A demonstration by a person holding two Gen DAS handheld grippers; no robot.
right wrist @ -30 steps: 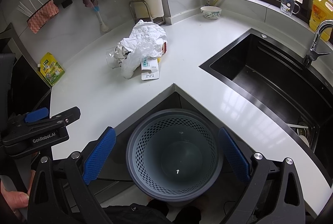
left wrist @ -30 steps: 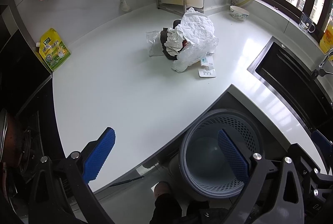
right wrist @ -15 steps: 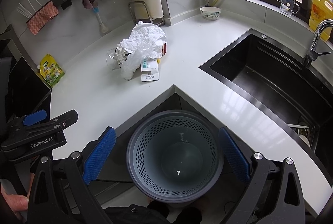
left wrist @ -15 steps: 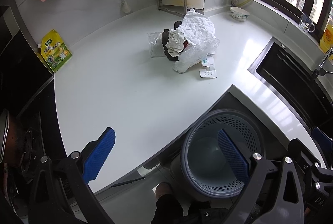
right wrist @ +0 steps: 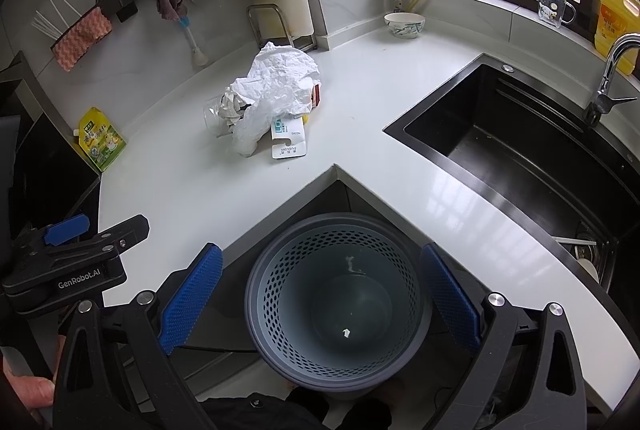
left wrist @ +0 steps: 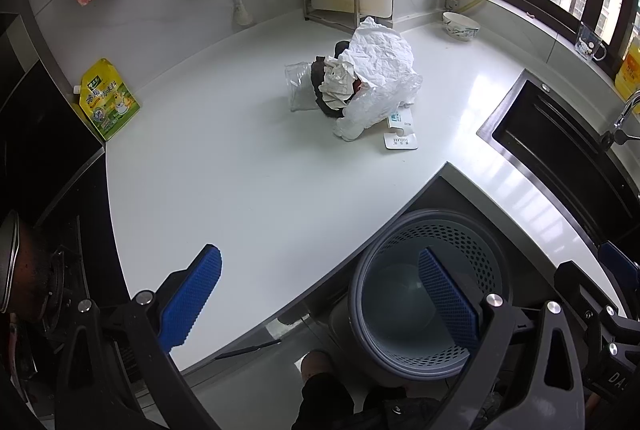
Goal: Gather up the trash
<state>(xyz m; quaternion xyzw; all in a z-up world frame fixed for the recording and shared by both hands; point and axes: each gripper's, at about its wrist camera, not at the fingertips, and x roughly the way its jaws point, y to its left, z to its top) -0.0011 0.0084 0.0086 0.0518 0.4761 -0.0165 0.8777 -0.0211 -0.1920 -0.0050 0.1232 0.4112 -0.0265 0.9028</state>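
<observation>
Both grippers empty, trash not yet touched.
Trash pile (left wrist: 360, 82) sits on counter (left wrist: 240, 170), well beyond bin (right wrist: 336, 310). Left gripper (left wrist: 320, 302) & right gripper (right wrist: 320, 302) both spread wide, holding nothing; pile lies ahead of each, w/ left looking nearer.

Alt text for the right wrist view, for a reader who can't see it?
The open right hand-held gripper hovers above a grey perforated bin, empty but for small scraps. Beyond, a pile of crumpled trash sits on the white counter, with a black sink to the right.
</observation>
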